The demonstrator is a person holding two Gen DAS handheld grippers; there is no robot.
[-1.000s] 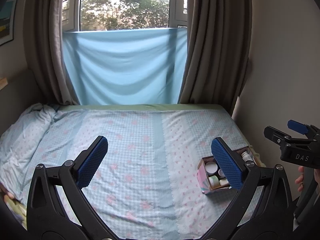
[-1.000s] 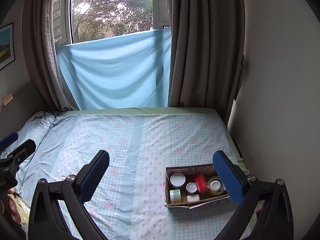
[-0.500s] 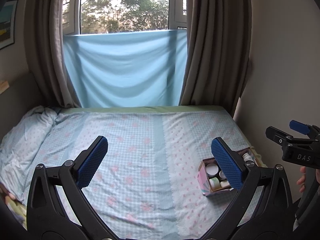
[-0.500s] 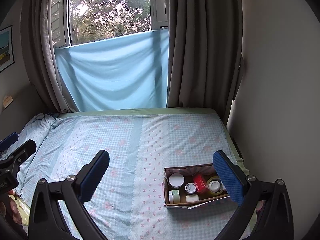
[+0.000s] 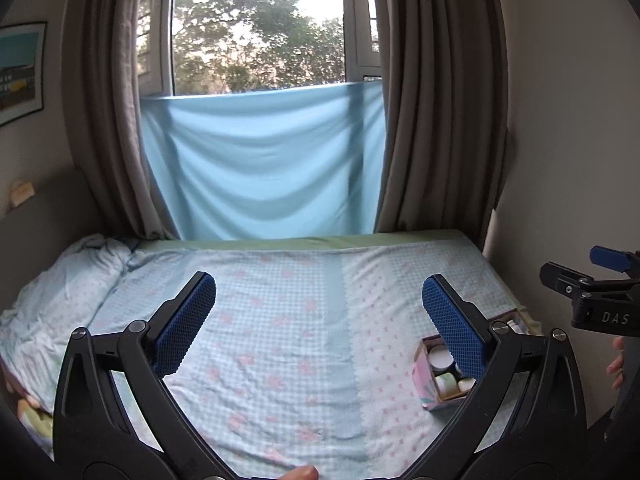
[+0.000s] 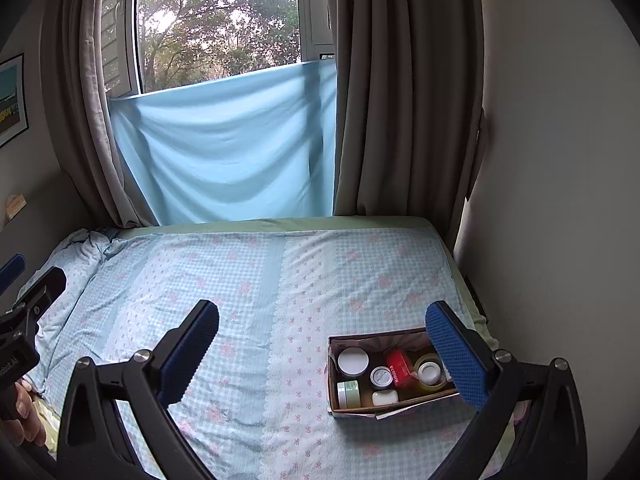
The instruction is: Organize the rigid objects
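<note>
A small cardboard box [image 6: 352, 410] sits on the bed at the right, near the wall. It holds several small things: a white round lid [image 6: 353, 361], a grey-capped jar [image 6: 382, 377], a red packet [image 6: 397, 368], a tape roll [image 6: 430, 372] and a green jar [image 6: 349, 395]. The box also shows in the left wrist view [image 5: 427, 380], partly behind my left gripper's right finger. My left gripper [image 5: 319, 322] is open and empty above the bed's middle. My right gripper [image 6: 322, 354] is open and empty, above and in front of the box.
The bed [image 6: 260, 280] has a light blue checked sheet with pink flowers. A crumpled blanket [image 5: 52, 288] lies at the left. A blue cloth [image 6: 228, 148] hangs over the window between grey curtains. A wall [image 6: 560, 200] runs close along the right.
Both cameras have tilted up slightly, so the window shows more. The box has stayed in place and both grippers have stayed open.
</note>
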